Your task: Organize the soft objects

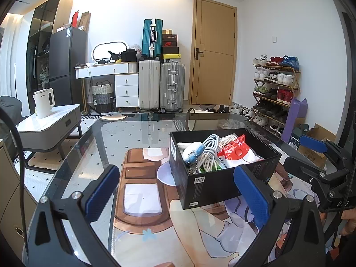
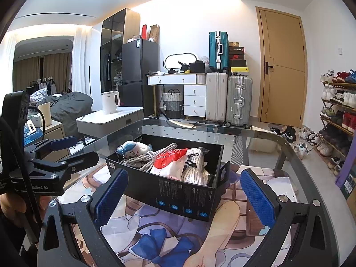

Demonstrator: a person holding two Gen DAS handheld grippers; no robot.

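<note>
Left claw [image 1: 175, 191] was spread wide and empty, its blue pads [image 1: 102, 191] hovering above the printed mat [image 1: 142, 200] on the glass worktop [image 1: 89, 146], touching nothing. In the left wrist view the black box [image 1: 222, 178] sat just ahead and right of centre on the mat, already holding the soft items: a small blue-and-white plush [image 1: 193, 151] on a bead chain, a coiled white cable [image 1: 209, 153], and a red-and-white packet [image 1: 238, 153]. Grouping them in one open box presumably served the tidying.

In the right wrist view the right claw [image 2: 184, 193] was likewise fully parted and empty, framing the box [image 2: 178, 191] from its long side without contact. A white striped garment [image 2: 195, 169] lay beside the packet [image 2: 171, 162]. Nothing loose was visible on the mat; the task looked near complete.
</note>
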